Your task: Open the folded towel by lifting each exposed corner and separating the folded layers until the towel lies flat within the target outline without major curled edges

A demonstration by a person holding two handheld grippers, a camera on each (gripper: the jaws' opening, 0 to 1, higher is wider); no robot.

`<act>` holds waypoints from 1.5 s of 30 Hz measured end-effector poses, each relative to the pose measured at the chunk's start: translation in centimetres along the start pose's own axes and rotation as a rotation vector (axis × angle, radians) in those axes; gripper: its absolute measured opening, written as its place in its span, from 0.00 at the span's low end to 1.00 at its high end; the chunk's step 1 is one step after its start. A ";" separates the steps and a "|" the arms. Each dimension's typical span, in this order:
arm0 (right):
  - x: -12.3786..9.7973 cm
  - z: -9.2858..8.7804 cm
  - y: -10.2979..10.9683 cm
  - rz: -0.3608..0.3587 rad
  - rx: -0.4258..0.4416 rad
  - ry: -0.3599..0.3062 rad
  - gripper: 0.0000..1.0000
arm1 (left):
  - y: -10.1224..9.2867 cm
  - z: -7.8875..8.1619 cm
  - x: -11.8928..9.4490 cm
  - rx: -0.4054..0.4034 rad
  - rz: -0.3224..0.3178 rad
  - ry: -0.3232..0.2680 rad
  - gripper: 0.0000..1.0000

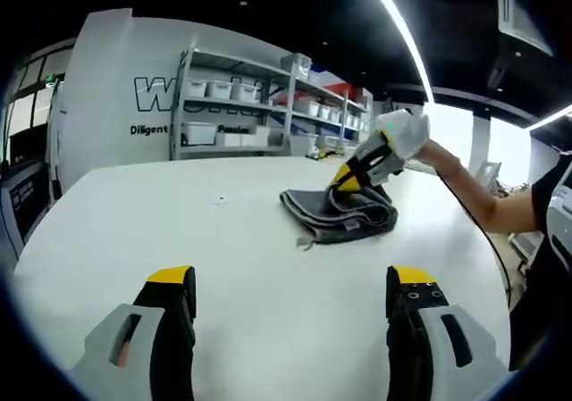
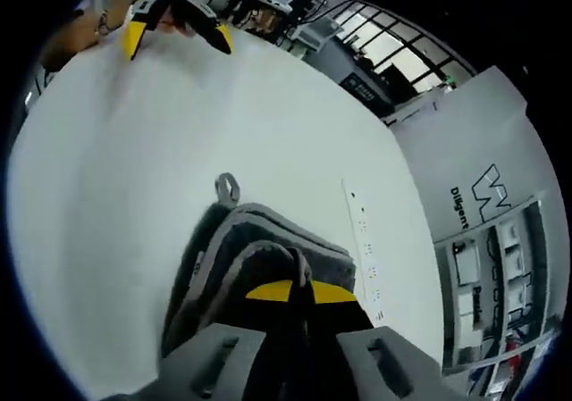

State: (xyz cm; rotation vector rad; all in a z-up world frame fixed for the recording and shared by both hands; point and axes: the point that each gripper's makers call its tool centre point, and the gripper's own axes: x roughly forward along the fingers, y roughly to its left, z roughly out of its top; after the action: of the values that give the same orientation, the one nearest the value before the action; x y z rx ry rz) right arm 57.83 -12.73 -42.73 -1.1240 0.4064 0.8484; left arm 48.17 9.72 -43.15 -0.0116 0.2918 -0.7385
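Towel [image 1: 341, 213], dark grey and still folded into thick layers, lies on the white counter [image 1: 179, 222] toward its far side in the left gripper view. The right tool [image 1: 356, 176] comes in from the right there, held by a gloved hand [image 1: 402, 133], its yellow tips pressed onto the towel's far edge. In the right gripper view the right tool [image 2: 300, 292] has its jaws brought together on a raised fold of the towel [image 2: 241, 249], whose hanging loop [image 2: 227, 187] points away across the counter. The left tool [image 1: 290, 294] hovers over bare counter, jaws spread wide and holding nothing; it shows again at the far edge [image 2: 177, 21]. Metal shelving [image 1: 268, 106] with bins stands against the back wall.
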 end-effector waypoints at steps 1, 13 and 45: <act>-0.4 -0.1 -0.2 -0.011 0.005 -0.003 0.01 | 0.0 0.0 0.0 0.000 -0.001 0.000 0.86; -6.3 -2.9 -2.1 -0.169 0.085 -0.018 0.01 | -0.3 0.1 -0.1 0.007 -0.007 -0.001 0.86; -13.0 -20.7 2.6 -0.270 0.469 0.119 0.02 | -0.7 -1.1 0.4 0.020 -0.020 0.055 0.86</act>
State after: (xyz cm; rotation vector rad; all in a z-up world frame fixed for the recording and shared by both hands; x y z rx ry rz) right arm 50.19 -36.03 -43.98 -0.7700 0.5081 0.4181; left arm 47.75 9.05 -44.25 0.0248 0.3368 -0.7620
